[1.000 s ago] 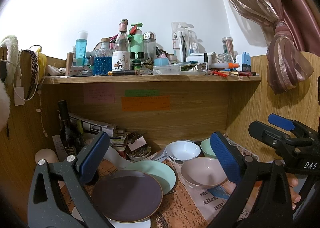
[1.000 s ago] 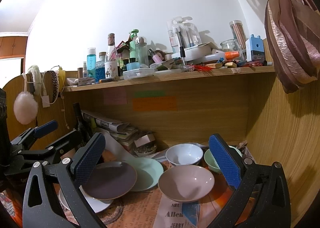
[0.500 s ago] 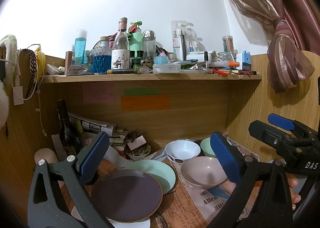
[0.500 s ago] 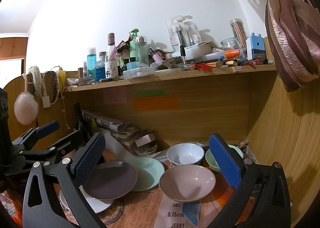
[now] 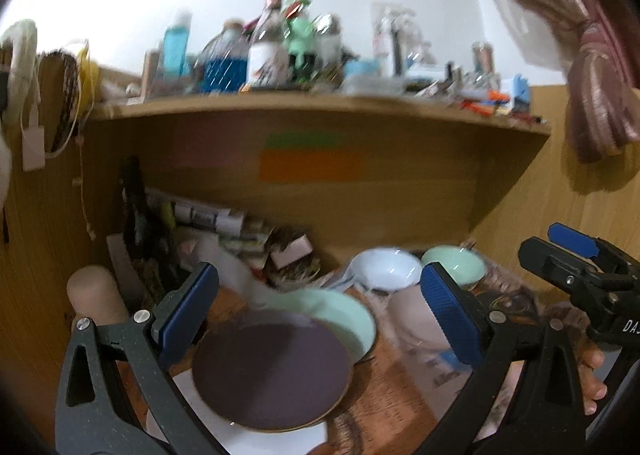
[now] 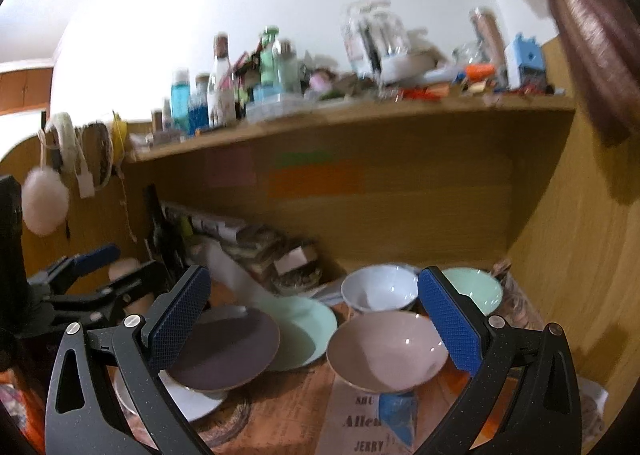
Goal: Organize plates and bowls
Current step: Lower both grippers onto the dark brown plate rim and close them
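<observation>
A dark purple plate (image 5: pixel 272 375) lies on a white plate (image 5: pixel 276 437) and overlaps a mint plate (image 5: pixel 340 315). A pink bowl (image 6: pixel 386 351), a white bowl (image 6: pixel 378 289) and a mint bowl (image 6: pixel 474 289) stand to the right. My left gripper (image 5: pixel 320 315) is open and empty, just above the purple plate. My right gripper (image 6: pixel 314 325) is open and empty, above the gap between plates and pink bowl (image 5: pixel 412 323). The purple plate (image 6: pixel 226 347) also shows in the right wrist view.
A low wooden shelf (image 5: pixel 320 107) crowded with bottles hangs over the nook. Newspapers and clutter (image 5: pixel 240 231) fill the back left. A wooden wall (image 6: pixel 580 255) closes the right side. Newspaper (image 6: pixel 360 427) covers the desk. A wooden knob (image 5: pixel 90 291) stands at left.
Both grippers have moved forward and down toward the dishes, which now look larger and blurred. Both stay open and empty.
</observation>
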Demonstrator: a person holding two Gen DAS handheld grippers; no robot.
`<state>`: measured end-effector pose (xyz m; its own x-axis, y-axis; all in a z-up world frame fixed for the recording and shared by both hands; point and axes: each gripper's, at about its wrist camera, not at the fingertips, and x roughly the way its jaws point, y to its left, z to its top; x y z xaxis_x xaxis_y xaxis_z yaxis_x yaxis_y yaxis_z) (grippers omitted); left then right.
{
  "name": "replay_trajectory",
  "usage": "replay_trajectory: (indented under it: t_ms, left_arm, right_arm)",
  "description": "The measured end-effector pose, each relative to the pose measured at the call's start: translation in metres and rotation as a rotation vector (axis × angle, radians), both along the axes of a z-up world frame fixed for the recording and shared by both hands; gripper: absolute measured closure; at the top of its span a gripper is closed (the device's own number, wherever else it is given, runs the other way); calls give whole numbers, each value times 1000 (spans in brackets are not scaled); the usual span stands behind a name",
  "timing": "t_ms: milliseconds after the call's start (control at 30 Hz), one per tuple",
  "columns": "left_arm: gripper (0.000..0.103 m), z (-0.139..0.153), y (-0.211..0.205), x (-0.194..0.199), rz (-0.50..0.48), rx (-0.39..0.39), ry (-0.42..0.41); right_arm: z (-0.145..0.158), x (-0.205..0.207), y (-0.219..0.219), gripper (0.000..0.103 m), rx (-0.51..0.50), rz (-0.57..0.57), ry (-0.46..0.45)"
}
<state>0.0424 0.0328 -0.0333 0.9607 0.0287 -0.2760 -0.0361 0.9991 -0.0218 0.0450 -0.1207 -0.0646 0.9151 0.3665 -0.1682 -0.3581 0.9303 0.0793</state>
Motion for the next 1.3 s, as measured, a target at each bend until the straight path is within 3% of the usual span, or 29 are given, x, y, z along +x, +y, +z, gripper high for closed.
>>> replay_trajectory:
  t_ms: [233,467,567,767,867,1033,1300]
  left_arm:
    - [0,-34,41,19,61,15,126]
    - [2,-73,93,42,109,-35,274]
    - [12,-85,110,52,124,-52,331]
    - [32,-107,139,74,114,-86,437]
    - [37,-113,145,82,87,-95,482]
    - [44,-121,150,95,62,-115,529]
    - [70,-133,156,108,2,-144,602]
  right_arm:
    - [-30,35,29,0,-60,57,142]
    - [-57,59,58,0,-106,96,247]
    - [-66,70,66,3,-103,115,297]
    - [-82,88,84,19,-127,146,378]
    - [-90,96,90,26,-131,157,420]
    - [-105,112,96,40,-123,162,505]
    - [-114,122,101,53,-120,173,582]
